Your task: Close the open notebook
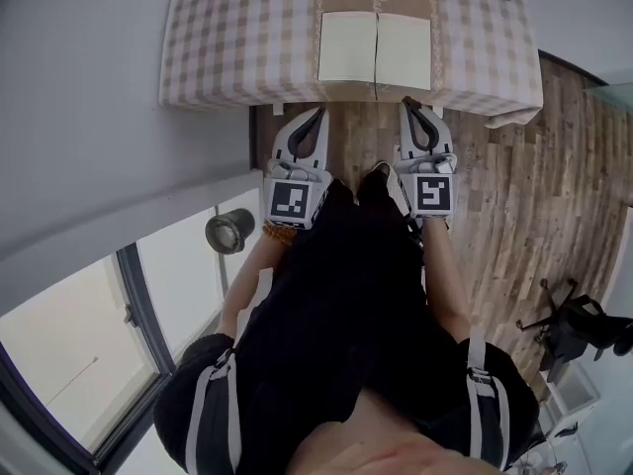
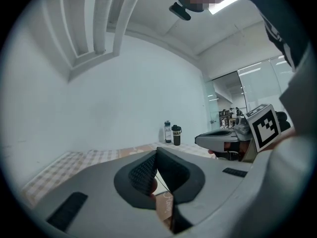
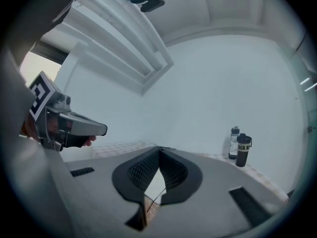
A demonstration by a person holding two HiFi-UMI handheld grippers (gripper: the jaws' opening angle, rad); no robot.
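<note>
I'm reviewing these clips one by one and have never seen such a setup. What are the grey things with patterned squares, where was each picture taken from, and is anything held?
No robot here: a person stands before a table with a checked cloth, holding a hand-worked claw in each hand. The head view looks down from a camera on the person's head; the left claw and right claw point towards the table. The other two pictures come from cameras riding on each claw, looking along its jaws. The patterned cubes are part of the claws. On the cloth lies the open notebook, untouched; a dark bottle stands at a far corner. Both claws are shut and hold nothing.
</note>
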